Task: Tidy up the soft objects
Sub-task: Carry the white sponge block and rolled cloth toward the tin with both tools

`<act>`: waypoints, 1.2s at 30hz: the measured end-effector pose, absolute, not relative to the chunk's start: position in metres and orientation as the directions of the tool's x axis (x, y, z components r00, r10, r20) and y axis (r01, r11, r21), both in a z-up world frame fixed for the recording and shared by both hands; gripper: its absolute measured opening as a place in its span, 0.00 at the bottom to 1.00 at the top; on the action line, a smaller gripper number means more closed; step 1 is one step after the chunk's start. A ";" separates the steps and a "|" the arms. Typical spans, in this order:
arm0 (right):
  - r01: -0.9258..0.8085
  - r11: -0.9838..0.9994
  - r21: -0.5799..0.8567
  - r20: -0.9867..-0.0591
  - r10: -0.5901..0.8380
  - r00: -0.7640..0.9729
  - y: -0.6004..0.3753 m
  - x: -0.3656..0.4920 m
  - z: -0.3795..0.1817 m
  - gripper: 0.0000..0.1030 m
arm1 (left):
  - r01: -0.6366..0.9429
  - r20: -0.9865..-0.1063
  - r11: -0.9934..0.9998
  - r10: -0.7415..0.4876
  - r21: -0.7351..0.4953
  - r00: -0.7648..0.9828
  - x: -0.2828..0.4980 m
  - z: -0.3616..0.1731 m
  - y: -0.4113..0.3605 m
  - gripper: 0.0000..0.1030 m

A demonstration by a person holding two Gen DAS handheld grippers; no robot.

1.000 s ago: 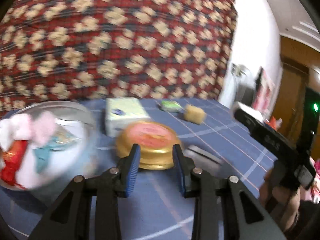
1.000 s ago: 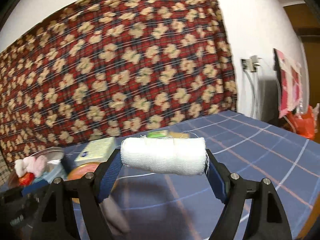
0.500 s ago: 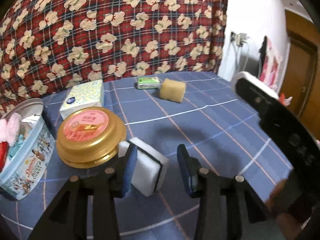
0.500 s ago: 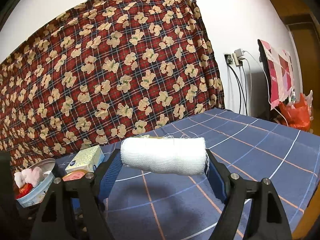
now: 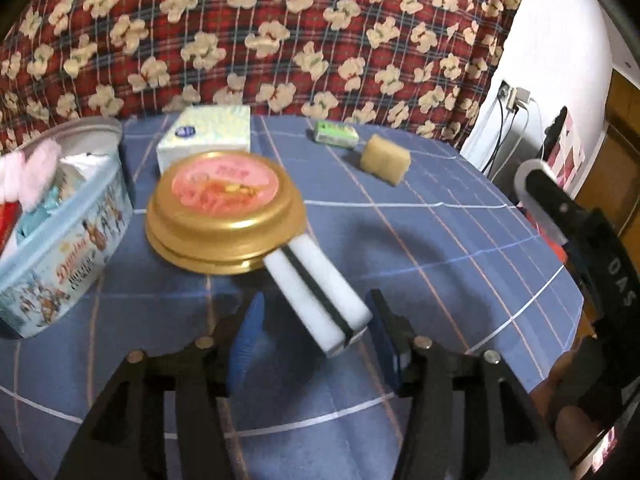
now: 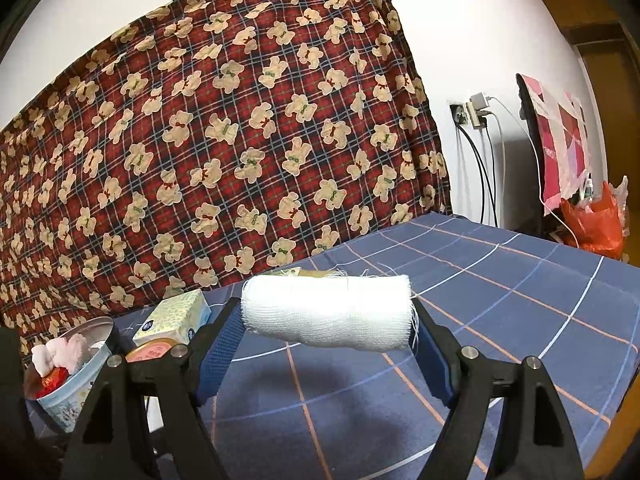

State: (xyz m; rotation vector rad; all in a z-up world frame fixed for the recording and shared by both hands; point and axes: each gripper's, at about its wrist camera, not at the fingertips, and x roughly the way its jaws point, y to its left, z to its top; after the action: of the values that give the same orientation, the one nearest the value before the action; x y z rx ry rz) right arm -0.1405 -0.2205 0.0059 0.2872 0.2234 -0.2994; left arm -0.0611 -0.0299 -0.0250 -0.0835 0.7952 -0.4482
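Note:
A white sponge with a black stripe (image 5: 316,292) lies slanted on the blue checked cloth (image 5: 440,248), its far end leaning on a gold lid (image 5: 224,208). My left gripper (image 5: 316,336) points down at it. Its jaws are opening on either side of the sponge's near end, and the blue pads (image 5: 248,332) stand clear of it. My right gripper (image 6: 326,320) is shut on a white gauze roll (image 6: 328,312), held crosswise above the table. A light blue round tin (image 5: 60,240) at the left holds a pink fluffy piece (image 5: 36,172) and other soft things.
Behind the lid is a tissue box (image 5: 208,136). Farther back lie a green pack (image 5: 336,134) and a tan sponge (image 5: 386,162). A bear-print plaid cloth (image 6: 240,140) hangs behind the table. The black body of the other tool (image 5: 592,248) fills the right side.
My left gripper left the spot over the gold lid, dipped toward the striped sponge, and its jaws widened around it. My right gripper still grips the gauze roll and barely shifted.

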 end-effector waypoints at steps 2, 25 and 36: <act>0.320 0.915 0.247 -0.263 -0.254 0.931 -0.221 -0.140 0.005 0.79 | 0.364 -0.680 0.893 -0.440 -0.264 0.586 -0.059 -0.030 -0.032 0.52; 0.306 0.927 0.216 -0.241 -0.253 0.937 -0.205 -0.140 0.007 0.79 | 0.413 -0.541 0.857 -0.515 -0.308 0.665 -0.071 -0.013 -0.002 0.32; 0.149 0.974 0.169 -0.236 -0.106 0.966 -0.136 -0.113 0.013 0.79 | 0.298 -0.488 0.923 -0.382 -0.243 0.785 -0.064 0.000 0.060 0.32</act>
State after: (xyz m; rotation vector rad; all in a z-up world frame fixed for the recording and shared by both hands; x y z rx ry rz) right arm -0.1133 -0.1363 0.0128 0.1869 0.2281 -0.1296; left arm -0.0638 0.0595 0.0001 -0.1566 0.5582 -0.3679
